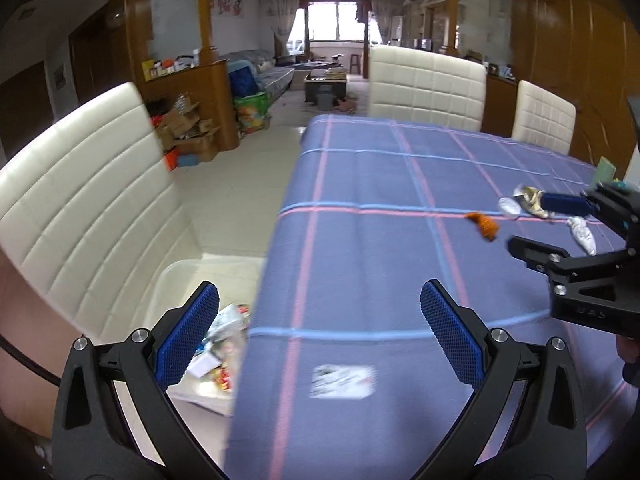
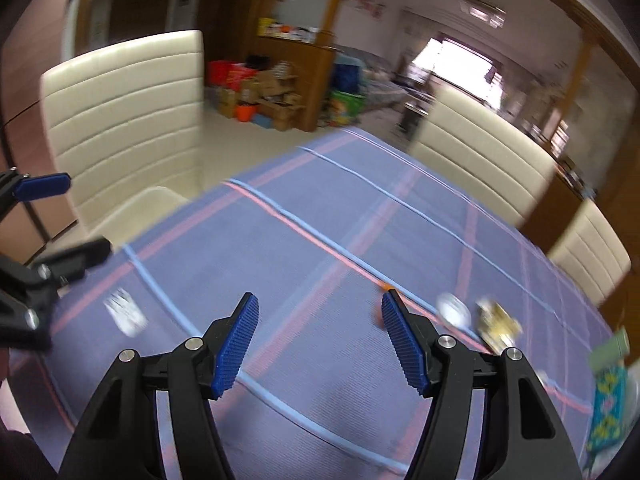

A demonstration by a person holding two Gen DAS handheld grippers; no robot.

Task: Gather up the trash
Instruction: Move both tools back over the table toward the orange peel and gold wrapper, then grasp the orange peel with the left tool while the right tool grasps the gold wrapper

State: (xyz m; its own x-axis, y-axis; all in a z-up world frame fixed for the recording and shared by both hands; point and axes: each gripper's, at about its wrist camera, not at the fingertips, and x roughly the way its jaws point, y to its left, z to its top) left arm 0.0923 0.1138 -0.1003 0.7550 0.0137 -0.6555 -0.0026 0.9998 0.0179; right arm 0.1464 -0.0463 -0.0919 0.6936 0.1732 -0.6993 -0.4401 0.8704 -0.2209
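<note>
Black gripper arms, blue ribbed pads, silver screws, possibly "UAS" marking

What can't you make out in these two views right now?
- Flat white printed wrapper on the blue plaid tablecloth: print unreadable, motion blur, both views.
- Clear plastic bin of trash: left wrist view, half hidden by table edge.
- Small orange scrap: right wrist view, behind a fingertip.
</note>
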